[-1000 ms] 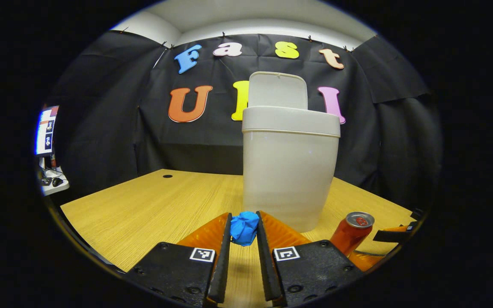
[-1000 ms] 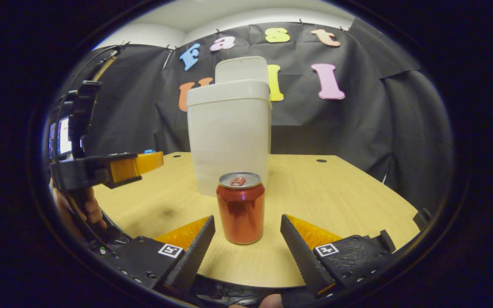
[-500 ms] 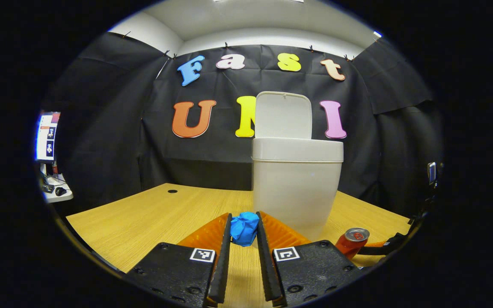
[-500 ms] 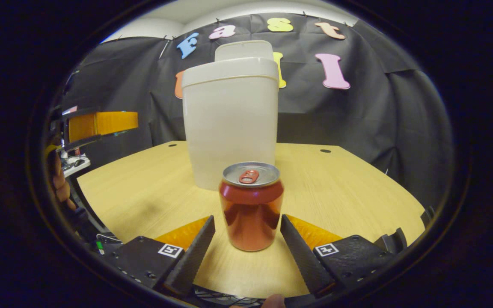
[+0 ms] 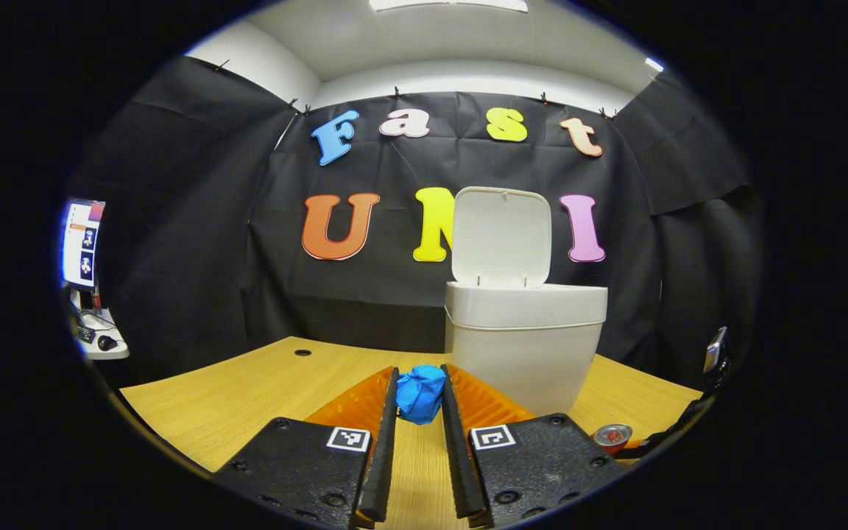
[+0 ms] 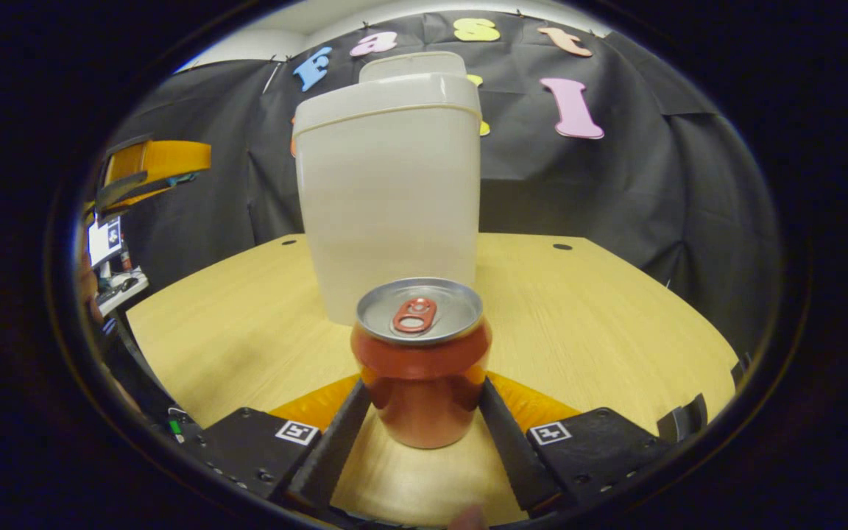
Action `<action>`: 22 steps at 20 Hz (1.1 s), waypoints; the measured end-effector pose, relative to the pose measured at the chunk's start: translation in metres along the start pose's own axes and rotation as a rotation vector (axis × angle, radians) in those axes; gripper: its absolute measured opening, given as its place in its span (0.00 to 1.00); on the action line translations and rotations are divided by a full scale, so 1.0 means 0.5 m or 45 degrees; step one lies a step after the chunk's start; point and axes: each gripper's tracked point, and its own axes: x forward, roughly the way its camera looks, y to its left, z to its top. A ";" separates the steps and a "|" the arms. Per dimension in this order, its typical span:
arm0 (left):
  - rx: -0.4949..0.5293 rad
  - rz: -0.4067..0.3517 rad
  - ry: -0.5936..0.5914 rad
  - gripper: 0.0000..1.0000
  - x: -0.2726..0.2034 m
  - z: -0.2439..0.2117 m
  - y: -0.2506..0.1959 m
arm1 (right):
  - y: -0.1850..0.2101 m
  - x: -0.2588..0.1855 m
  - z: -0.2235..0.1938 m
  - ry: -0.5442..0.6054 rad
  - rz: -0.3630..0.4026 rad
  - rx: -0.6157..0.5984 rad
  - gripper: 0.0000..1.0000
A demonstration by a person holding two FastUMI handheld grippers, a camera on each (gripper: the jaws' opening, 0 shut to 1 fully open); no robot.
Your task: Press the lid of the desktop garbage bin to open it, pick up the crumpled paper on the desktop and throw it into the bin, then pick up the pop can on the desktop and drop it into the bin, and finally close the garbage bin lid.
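The left gripper (image 5: 419,397) was clamped on the crumpled paper (image 5: 420,393), a blue wad pinched between both fingers and carried above the counter (image 5: 247,379), so the step in hand looked like the paper's trip to the bin (image 5: 523,346). In the left gripper view the bin stood at about 1 o'clock from the paper, its lid (image 5: 500,237) swung upright and the mouth open. The next move would likely call for lifting the wad above the rim, bringing it over the opening and only then spreading the fingers, since a low approach could knock the bin's front wall. In the right gripper view the right gripper (image 6: 422,412) sat low with the pop can (image 6: 420,361) upright between its fingers; both appeared to touch the can's sides, though whether they pressed firmly I could not tell. The can stood on the counter just in front of the bin, which rose at 12 o'clock behind it. The left gripper showed raised at roughly 10 o'clock in that view. The counter was pale wood grain with small round cable holes toward the back, black cloth hung all round, and a lit screen on a side stand showed at 9 o'clock.
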 end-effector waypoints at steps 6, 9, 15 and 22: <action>-0.002 -0.012 -0.100 0.35 0.051 0.109 -0.007 | 0.003 -0.007 0.019 -0.019 0.045 0.031 0.80; 0.008 -0.053 -0.146 0.35 0.073 0.154 -0.038 | -0.014 -0.016 0.043 -0.064 0.041 0.041 0.80; 0.035 -0.164 -0.156 0.35 0.140 0.200 -0.113 | -0.066 -0.023 0.077 -0.113 0.009 0.076 0.80; 0.028 -0.214 -0.143 0.35 0.252 0.236 -0.161 | -0.095 -0.026 0.096 -0.125 0.021 0.058 0.80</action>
